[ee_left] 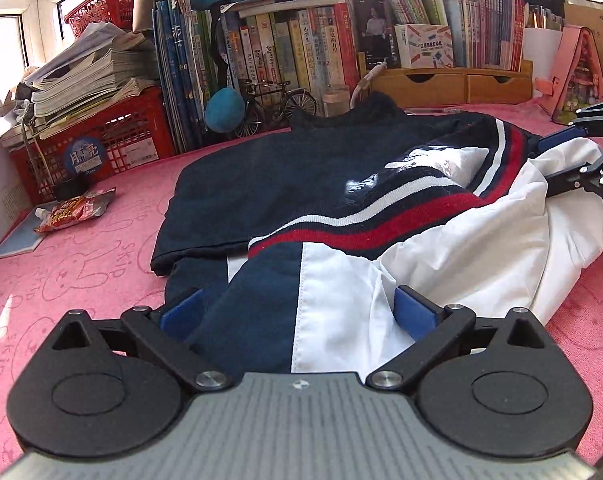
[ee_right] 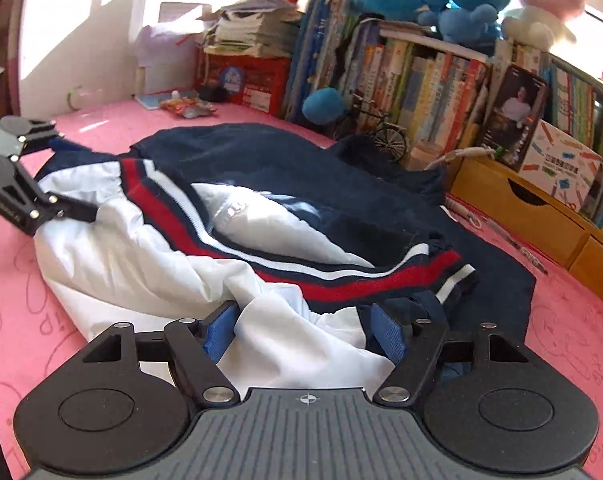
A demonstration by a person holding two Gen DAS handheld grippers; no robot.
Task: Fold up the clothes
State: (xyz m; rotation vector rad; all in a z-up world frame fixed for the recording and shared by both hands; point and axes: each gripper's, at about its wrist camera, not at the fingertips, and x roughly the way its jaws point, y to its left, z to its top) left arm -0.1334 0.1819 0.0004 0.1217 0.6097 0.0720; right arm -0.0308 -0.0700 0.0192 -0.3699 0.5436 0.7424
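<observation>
Both claws low over the jacket on the pink cloth

Nearest, the left gripper [ee_left: 297, 312] gapes wide, the jacket [ee_left: 341, 216] lying loose between its pads; the right gripper [ee_right: 305, 332] stands part open astride a white fold, gripping nothing. The jacket lies mid-table on the pink tablecloth [ee_left: 81, 272]; beyond, a model bicycle [ee_left: 277, 106] and books [ee_left: 285, 48].

Left view: rides on my left gripper [ee_left: 297, 312], looking forward and downward along its fingers, close over the near edge of the jacket [ee_left: 341, 216].
Right view: rides on my right gripper [ee_right: 301, 332], tilted downward too, close over the jacket's white part.
Facing: both toward the row of books [ee_left: 301, 44] at the back.
Shared: jacket, pink cloth [ee_left: 81, 272], books, toy bicycle [ee_left: 277, 104]; each view catches the other gripper at its edge.
</observation>
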